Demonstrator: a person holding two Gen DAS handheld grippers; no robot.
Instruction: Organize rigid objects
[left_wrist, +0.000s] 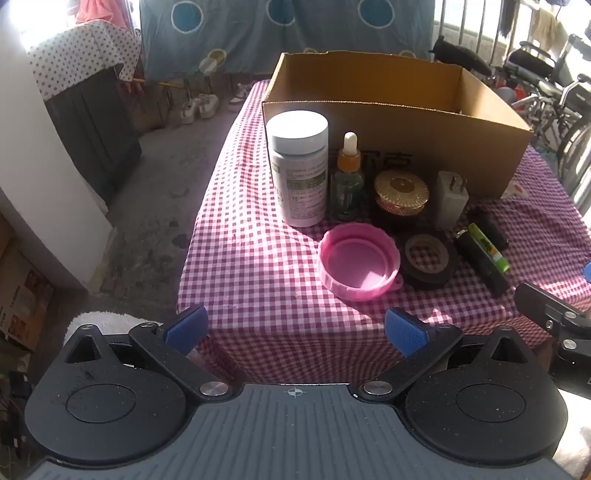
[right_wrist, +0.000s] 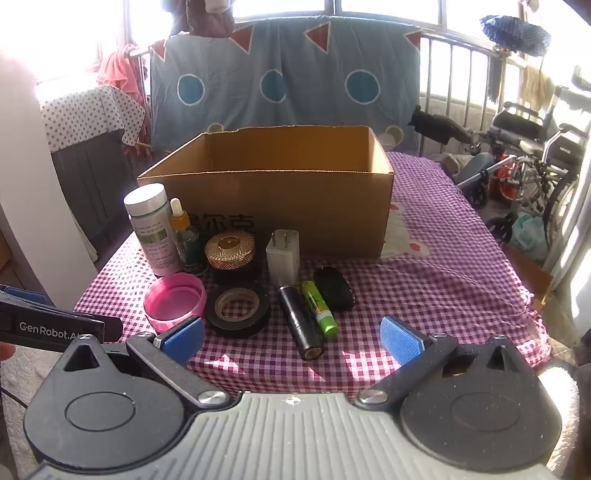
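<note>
Closest to me, the left gripper (left_wrist: 295, 328) and the right gripper (right_wrist: 291, 339) hang side by side at the near edge of the table (right_wrist: 461, 266). Both have their blue pads far apart and nothing between them. I think they wait open like this so that either one can slip around a thing.

Just past them, on the checked cloth, lie the flat and round things: a pink lid (left_wrist: 359, 261) turned hollow side up, a roll of black tape (right_wrist: 238, 308) beside it, then a black tube (right_wrist: 301, 324), a green battery (right_wrist: 319, 309) and a dark little case (right_wrist: 334, 288), all lying down close together. Lying flat, they cannot roll off.

Behind those stand the tall things in a row: a big white bottle (left_wrist: 298, 168), a dropper bottle (left_wrist: 347, 177), a gold-topped jar (left_wrist: 400, 195) and a white plug (left_wrist: 450, 199). They stand right in front of the box, so each has only a short trip to make.

Farthest is the cardboard box (right_wrist: 280, 206), open at the top. No thing shows inside it from here. I would guess every small thing is meant to go in there, and no thing has been picked up yet.
</note>
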